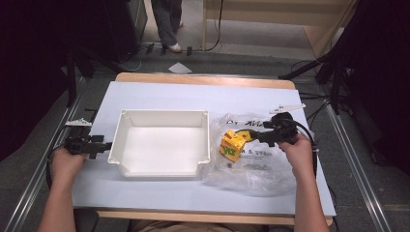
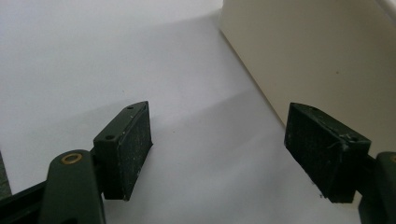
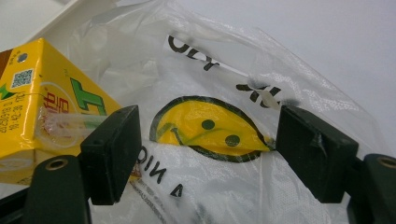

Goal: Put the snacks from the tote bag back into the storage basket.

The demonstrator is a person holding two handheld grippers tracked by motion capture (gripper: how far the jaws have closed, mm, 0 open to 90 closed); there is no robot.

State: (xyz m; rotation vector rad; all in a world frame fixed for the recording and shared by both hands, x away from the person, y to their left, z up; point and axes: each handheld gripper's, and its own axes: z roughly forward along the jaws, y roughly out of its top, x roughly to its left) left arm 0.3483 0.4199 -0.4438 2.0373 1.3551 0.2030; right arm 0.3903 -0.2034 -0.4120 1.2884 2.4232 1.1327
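Note:
A yellow drink carton [image 1: 232, 145] lies on a clear plastic bag [image 1: 251, 166] printed with a yellow smiley face, to the right of a white tray [image 1: 162, 115]. My right gripper [image 1: 247, 135] points left at the carton's top right corner with its jaws apart. In the right gripper view the carton [image 3: 42, 93] sits beside the left jaw, and between the open jaws of the right gripper [image 3: 208, 154] lies only the bag [image 3: 224, 60]. My left gripper [image 1: 108, 145] rests at the tray's left wall. Its jaws stand open [image 2: 219, 149] over bare white sheet, next to the tray wall [image 2: 317, 60].
The white sheet [image 1: 159, 94] covers a wooden table. A small white part [image 1: 287, 107] lies at the back right. Dark stands and cables flank both sides. A person's legs [image 1: 167, 24] are on the floor beyond the table.

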